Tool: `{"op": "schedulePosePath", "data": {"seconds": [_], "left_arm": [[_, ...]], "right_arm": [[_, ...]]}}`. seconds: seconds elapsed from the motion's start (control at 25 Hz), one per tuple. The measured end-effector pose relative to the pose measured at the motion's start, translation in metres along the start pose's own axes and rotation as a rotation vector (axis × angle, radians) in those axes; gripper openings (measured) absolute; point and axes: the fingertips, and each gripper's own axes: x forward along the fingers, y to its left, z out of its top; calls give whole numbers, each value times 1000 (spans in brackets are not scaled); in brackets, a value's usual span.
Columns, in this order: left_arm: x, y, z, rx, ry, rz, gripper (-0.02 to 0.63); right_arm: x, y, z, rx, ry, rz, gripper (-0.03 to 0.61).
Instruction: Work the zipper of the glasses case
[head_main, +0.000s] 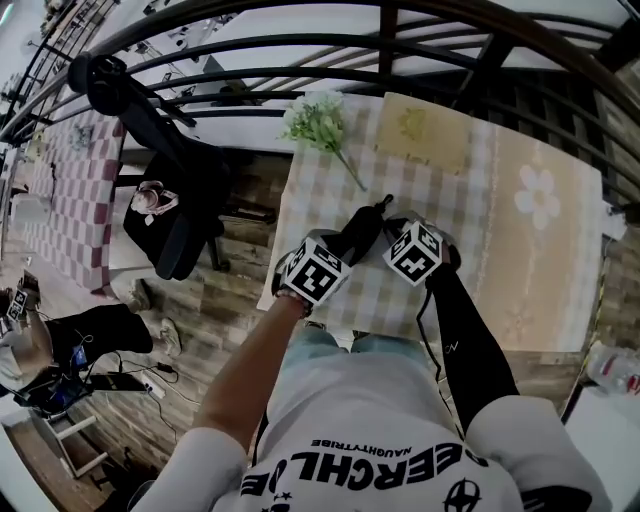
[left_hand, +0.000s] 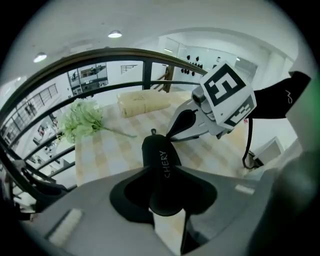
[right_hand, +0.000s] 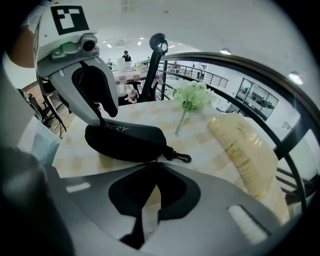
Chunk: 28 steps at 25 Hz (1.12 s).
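The black glasses case (head_main: 362, 228) hangs just above the checked tablecloth (head_main: 320, 200), its clip end pointing away from me. My left gripper (head_main: 348, 245) is shut on the near end of the glasses case (left_hand: 161, 165). My right gripper (head_main: 388, 226) comes in from the right, jaws shut. In the right gripper view its tips (right_hand: 157, 162) meet on the zipper seam of the glasses case (right_hand: 125, 142), pinching the small pull next to the black clip (right_hand: 181, 157). From the left gripper view, the right gripper (left_hand: 169, 136) touches the case's right side.
A bunch of pale green flowers (head_main: 318, 122) lies at the table's far left. A cream pouch (head_main: 425, 130) lies at the far middle. A dark curved railing (head_main: 300, 45) runs beyond the table. A black office chair (head_main: 170, 200) stands on the floor to the left.
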Motion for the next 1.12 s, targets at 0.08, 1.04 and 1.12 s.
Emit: {"op": "schedulePosePath", "data": {"seconds": [0.08,1.04,1.12], "left_arm": [[2,-1,-2,27,7,0,107],[5,-8,-3,-84,-47,-61,110],[5,-8,-3,-84,-48,-59,110]], "right_arm": [[1,0,-1,-8,-3,-4,31],[1,30,-15,-82,19,39,31],[1,34,-14,-82,18,41,31]]}}
